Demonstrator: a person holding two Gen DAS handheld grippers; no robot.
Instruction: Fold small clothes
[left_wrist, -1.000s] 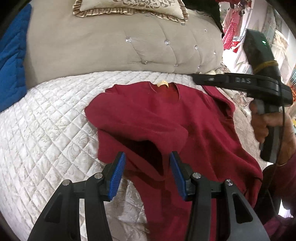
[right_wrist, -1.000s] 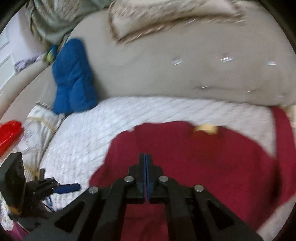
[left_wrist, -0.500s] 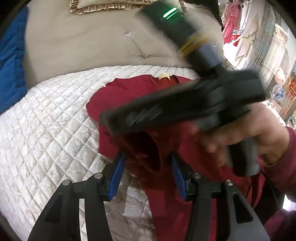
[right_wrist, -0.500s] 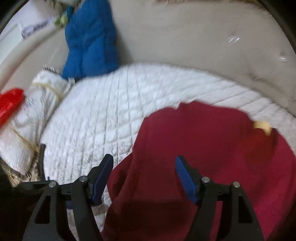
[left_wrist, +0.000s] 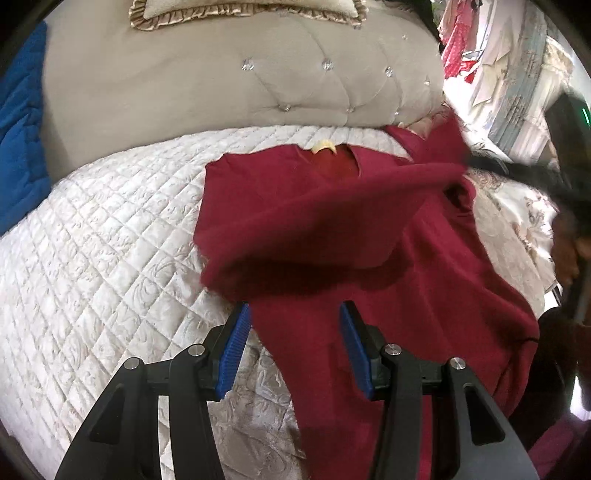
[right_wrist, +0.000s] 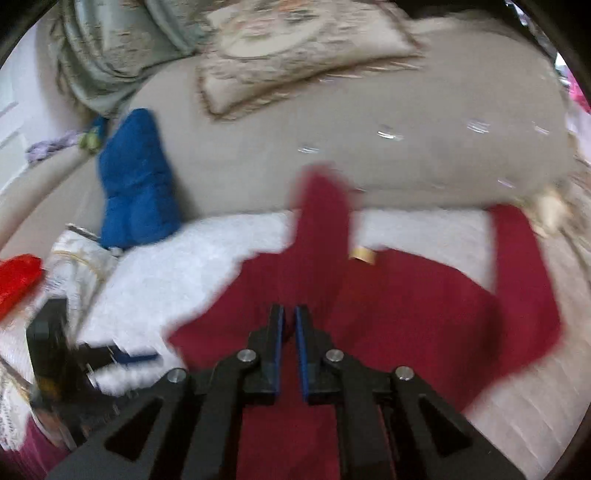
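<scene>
Here the right gripper (right_wrist: 289, 325), its ribbed blue pads closing, pinches a stretched sleeve (right_wrist: 321, 221) of the soft maroon shirt (left_wrist: 369, 236) spread across the quilted cream bedspread (left_wrist: 110, 240); the left gripper (left_wrist: 293, 343) hovers spread over the shirt's near edge.

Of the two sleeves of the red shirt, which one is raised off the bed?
The sleeve stretched across the shirt, between the closing jaws of the right gripper. The other sleeve lies flat on the bed.

Dark red shirt (left_wrist: 388, 236) lies on the quilt, one sleeve lifted across it.
</scene>
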